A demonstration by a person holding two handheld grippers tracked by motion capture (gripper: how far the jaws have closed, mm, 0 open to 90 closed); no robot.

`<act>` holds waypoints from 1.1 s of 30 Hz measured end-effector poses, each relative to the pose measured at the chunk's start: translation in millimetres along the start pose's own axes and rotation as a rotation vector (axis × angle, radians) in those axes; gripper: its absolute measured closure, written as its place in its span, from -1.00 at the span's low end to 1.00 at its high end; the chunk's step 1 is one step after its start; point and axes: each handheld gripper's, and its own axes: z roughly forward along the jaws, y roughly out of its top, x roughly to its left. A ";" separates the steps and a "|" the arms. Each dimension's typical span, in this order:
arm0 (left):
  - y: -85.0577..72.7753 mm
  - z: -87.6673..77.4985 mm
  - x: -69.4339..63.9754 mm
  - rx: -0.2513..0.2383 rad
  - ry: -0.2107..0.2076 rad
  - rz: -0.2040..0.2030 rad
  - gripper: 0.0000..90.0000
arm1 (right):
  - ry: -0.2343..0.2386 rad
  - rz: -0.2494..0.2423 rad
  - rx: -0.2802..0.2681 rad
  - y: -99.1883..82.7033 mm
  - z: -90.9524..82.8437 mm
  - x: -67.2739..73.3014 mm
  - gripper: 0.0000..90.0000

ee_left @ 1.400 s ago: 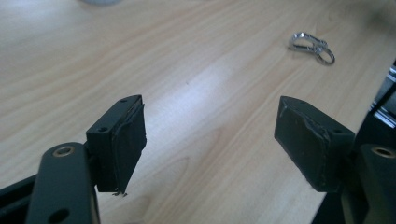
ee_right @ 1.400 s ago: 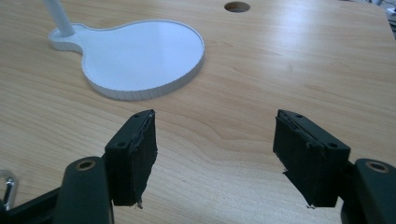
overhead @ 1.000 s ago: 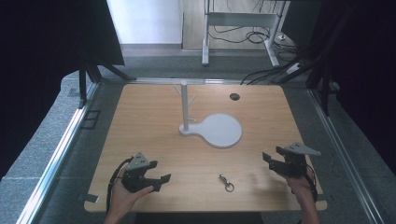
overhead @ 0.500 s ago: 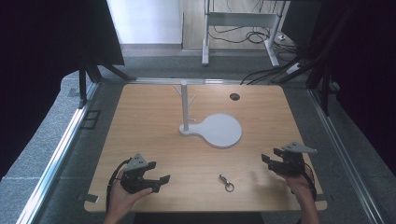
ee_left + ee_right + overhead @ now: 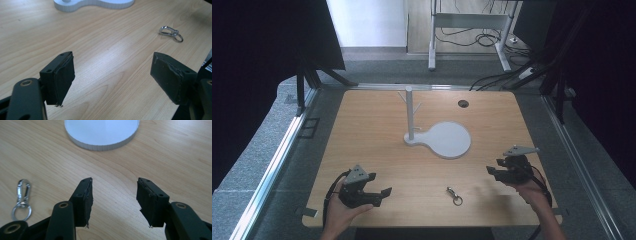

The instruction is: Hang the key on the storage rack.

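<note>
- Near the front edge of the wooden tabletop (image 5: 377,135), about midway between the two hands, a small metal snap hook with a key ring (image 5: 455,195) lies flat, touched by neither gripper.
- The left gripper (image 5: 379,192) sits low over the front left part of the tabletop, held in the person's left hand (image 5: 339,210), its jaws pointing toward the snap hook.
- In the left gripper view its jaws stand wide apart with only bare wood between them; the snap hook lies well ahead of them, up and to the right.
- The right gripper (image 5: 492,171) is held in the right hand (image 5: 532,192) over the front right part of the tabletop, its jaws pointing left toward the middle.
- Its jaws have just been closing and now stand at a middling gap, with nothing between them but wood.
- In the right gripper view the snap hook lies off to the left of the jaws, beside the left one and clear of it, with its ring end nearer the camera.
- Farther back, around the middle of the tabletop, stands a white stand (image 5: 411,112): a thin upright post with short pegs, rising from a flat base (image 5: 449,141) that widens into a round disc on the right.
- A small dark round hole (image 5: 463,103) shows in the tabletop behind the disc, toward the far edge.
</note>
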 end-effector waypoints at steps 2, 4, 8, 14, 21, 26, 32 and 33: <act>1.3 -5.9 -0.6 -0.012 0.003 0.009 -0.55 | -0.002 -0.013 0.011 5.4 -4.9 2.9 0.06; 1.9 -8.4 0.0 -0.014 0.001 0.002 -0.54 | 0.008 -0.022 0.027 10.3 -7.6 5.7 0.08; 0.2 -6.2 1.7 0.006 0.001 -0.002 -0.54 | 0.035 -0.059 0.066 20.1 -6.8 14.3 0.10; 1.9 -9.3 -1.7 0.020 -0.006 0.014 -0.52 | 0.051 -0.118 0.118 31.1 0.6 29.8 0.12; 2.7 -8.9 -4.1 0.037 -0.006 0.017 -0.51 | 0.069 -0.129 0.152 37.4 7.7 35.8 0.16; 2.4 -5.2 -5.7 0.049 -0.010 0.023 -0.49 | 0.087 -0.146 0.174 37.0 12.8 40.9 0.17; 1.6 -2.4 -7.7 0.061 -0.010 0.029 -0.49 | 0.100 -0.164 0.177 39.1 15.4 50.7 0.19; 1.6 -2.3 -8.0 0.062 -0.011 0.030 -0.49 | 0.103 -0.165 0.180 39.5 16.0 52.9 0.19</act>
